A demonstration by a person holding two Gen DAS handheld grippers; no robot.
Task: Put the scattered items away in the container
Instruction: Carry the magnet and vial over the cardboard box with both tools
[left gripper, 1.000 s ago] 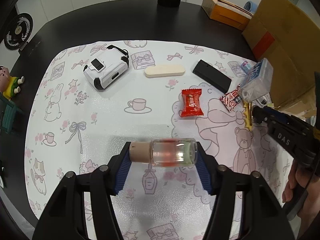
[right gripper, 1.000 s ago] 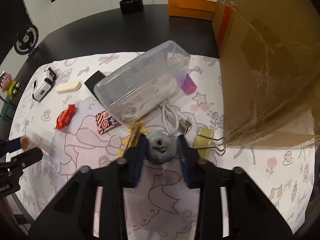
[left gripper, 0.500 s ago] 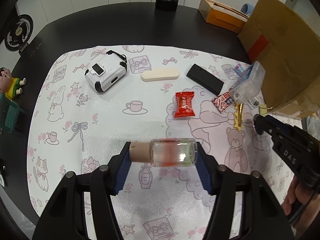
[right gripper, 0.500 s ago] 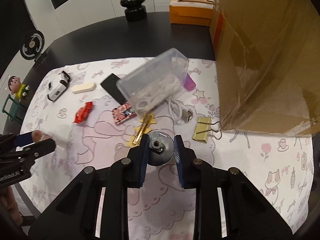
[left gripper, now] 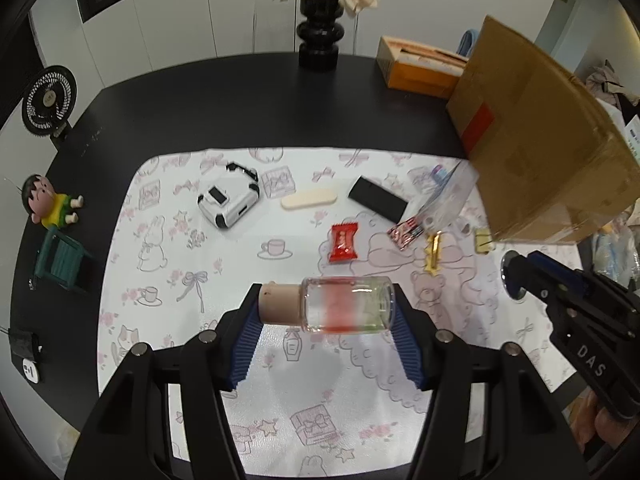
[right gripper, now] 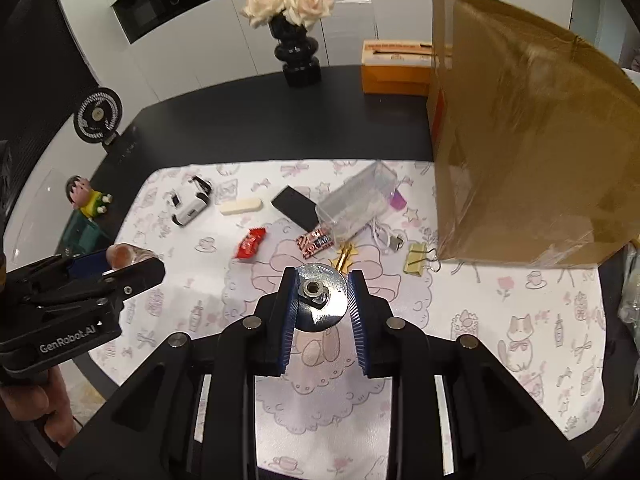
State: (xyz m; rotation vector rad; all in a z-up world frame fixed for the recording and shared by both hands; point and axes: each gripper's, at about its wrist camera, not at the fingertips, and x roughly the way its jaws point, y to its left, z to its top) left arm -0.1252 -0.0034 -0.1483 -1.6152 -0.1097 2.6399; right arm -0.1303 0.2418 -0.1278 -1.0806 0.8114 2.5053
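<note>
My left gripper (left gripper: 326,300) is shut on a small glass bottle (left gripper: 344,310) with a cork stopper, held sideways above the patterned mat (left gripper: 168,264). My right gripper (right gripper: 321,280) is shut on a round metal disc (right gripper: 325,310) with a nut at its centre. On the mat lie a white device (left gripper: 228,204), a beige bar (left gripper: 310,199), a black slab (left gripper: 376,202), a red snack packet (left gripper: 343,242), a striped sweet packet (right gripper: 316,242), a gold clip (right gripper: 346,258), a yellow binder clip (right gripper: 418,264) and a white cable (right gripper: 384,236). A clear plastic box (right gripper: 356,204) lies tilted among them.
A big cardboard box (right gripper: 520,140) stands at the right of the mat. On the black table (left gripper: 248,108) behind are a black vase of roses (left gripper: 320,36), an orange tissue box (left gripper: 420,68) and a small fan (left gripper: 50,100). A figurine (left gripper: 46,206) and green toy chair (left gripper: 60,264) sit left.
Both grippers have risen and drawn back from the mat, each keeping its object. The right gripper has come away from the clips and cable with the metal disc.
</note>
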